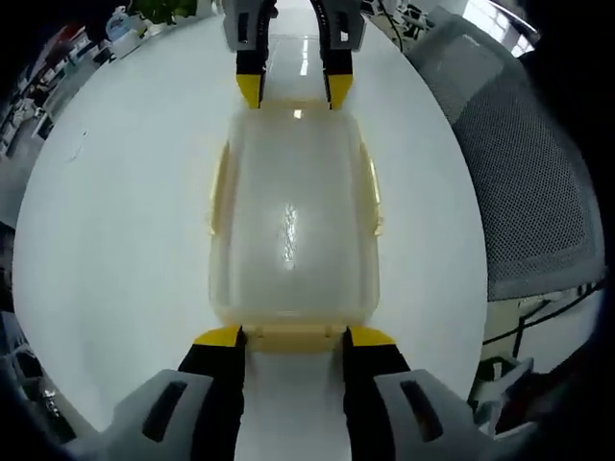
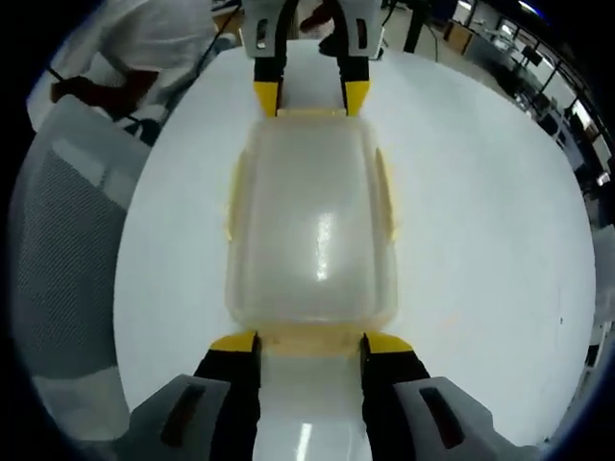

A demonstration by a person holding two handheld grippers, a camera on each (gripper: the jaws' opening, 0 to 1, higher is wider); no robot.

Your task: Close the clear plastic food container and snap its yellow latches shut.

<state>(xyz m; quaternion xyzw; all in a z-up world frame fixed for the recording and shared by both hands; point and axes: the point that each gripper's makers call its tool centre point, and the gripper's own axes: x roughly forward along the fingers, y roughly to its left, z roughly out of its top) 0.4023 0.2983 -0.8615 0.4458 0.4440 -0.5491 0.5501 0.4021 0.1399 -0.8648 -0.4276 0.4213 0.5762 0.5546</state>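
Observation:
The clear plastic container (image 1: 293,226) lies in the middle of the white table (image 1: 125,211) with its lid on top. Yellow latches run along its long sides (image 1: 219,187), (image 1: 371,187). My left gripper (image 1: 294,338) is open at the near end, its yellow fingertips either side of that end's latch (image 1: 293,336). At the far end my right gripper (image 1: 293,91) is open in the same way. In the right gripper view the container (image 2: 312,230) sits between my right gripper (image 2: 310,344) below and the left gripper (image 2: 311,96) above. Whether the side latches (image 2: 386,197) are snapped is unclear.
A grey mesh chair (image 1: 524,192) stands at the table's edge, also seen as the chair (image 2: 67,279) in the right gripper view. A person in white (image 2: 144,38) is at the table's far corner. Small clutter (image 1: 125,24) lines the table's distant edge.

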